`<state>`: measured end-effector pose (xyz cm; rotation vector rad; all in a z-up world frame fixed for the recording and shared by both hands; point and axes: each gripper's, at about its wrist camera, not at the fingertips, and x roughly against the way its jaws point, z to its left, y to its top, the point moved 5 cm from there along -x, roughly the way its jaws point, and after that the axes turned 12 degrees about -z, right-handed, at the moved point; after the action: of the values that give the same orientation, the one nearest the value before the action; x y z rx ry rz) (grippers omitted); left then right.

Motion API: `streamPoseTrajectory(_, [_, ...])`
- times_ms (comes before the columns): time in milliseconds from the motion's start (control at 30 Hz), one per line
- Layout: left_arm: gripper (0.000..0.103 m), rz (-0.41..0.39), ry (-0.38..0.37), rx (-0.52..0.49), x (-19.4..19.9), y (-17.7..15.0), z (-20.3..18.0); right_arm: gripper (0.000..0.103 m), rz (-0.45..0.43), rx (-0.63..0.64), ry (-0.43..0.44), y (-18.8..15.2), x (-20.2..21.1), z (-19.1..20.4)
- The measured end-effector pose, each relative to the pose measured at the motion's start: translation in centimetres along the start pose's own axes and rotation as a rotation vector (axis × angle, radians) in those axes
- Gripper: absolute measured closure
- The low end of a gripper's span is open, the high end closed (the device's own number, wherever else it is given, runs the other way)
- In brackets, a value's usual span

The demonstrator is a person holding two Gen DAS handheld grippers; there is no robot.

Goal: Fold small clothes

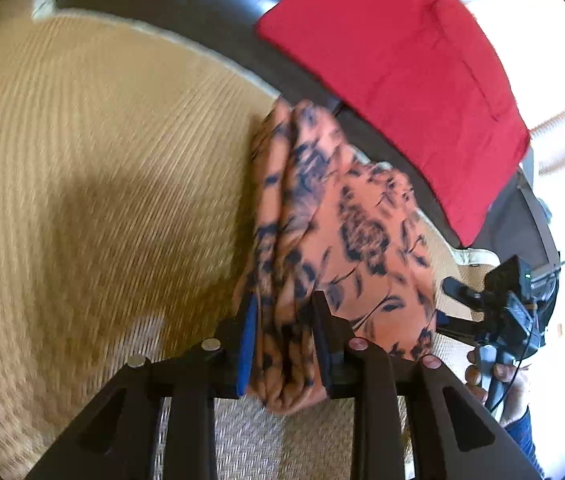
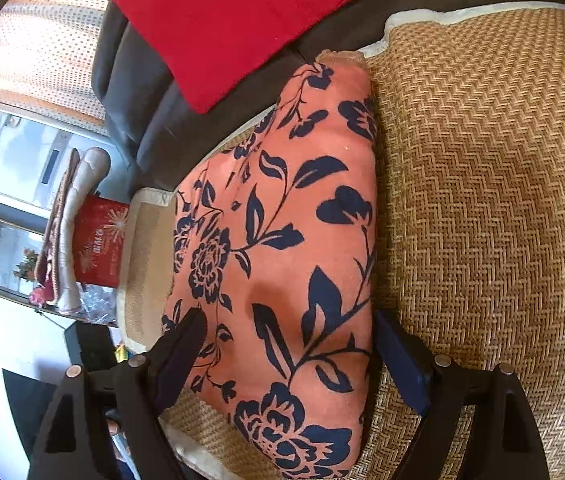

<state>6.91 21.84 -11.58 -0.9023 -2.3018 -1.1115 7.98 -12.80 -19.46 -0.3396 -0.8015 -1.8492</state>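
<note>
The orange floral garment [image 2: 282, 248] lies on the woven rattan mat [image 2: 482, 200], its far end just below the red cushion [image 2: 234, 20] on the dark sofa back [image 2: 150, 120]. The left gripper [image 1: 282, 344] has its jaws closed on a bunched fold of the garment's near edge, cloth squeezed between the blue pads [image 1: 247, 340]. The right gripper [image 2: 286, 344] hangs over the garment's near part with its jaws spread wide, one finger over the garment's left edge, the other just beside its right edge over the mat.
</note>
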Motion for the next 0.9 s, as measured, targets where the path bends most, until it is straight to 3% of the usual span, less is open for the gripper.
streamPoseTrajectory(33, [0.067,-0.002,-0.001,-0.004,-0.4,0.9,0.0,0.016,0.001,-0.007,0.003,0.3,0.0,0.0])
streamPoseTrajectory(200, [0.067,-0.015,-0.017,-0.026,-2.6,4.1,-0.4,0.016,0.008,0.004,-0.002,1.6,-0.5,0.1])
streamPoseTrajectory(233, [0.085,0.025,-0.007,0.006,-4.0,3.8,0.2,0.016,0.016,0.003,-0.004,1.7,-0.5,0.0])
streamPoseTrajectory(267, [0.092,0.075,-0.006,0.057,-5.5,3.5,1.1,0.016,0.024,0.004,-0.005,1.7,-0.7,-0.1])
streamPoseTrajectory(367, [0.092,0.08,-0.073,0.201,-5.9,3.1,3.7,0.017,0.029,0.031,-0.003,1.6,-0.8,0.1])
streamPoseTrajectory(600, [0.087,0.029,0.093,-0.087,-3.1,3.3,0.8,0.016,0.021,-0.011,0.007,1.3,-1.0,-0.2])
streamPoseTrajectory(733, [0.07,-0.016,0.166,-0.208,-1.6,3.1,-0.7,0.016,0.012,-0.015,0.005,1.5,-0.4,-0.2])
streamPoseTrajectory(900, [0.061,-0.048,0.216,-0.285,-1.4,3.1,-1.9,0.016,0.004,-0.017,-0.001,1.5,0.0,-0.1])
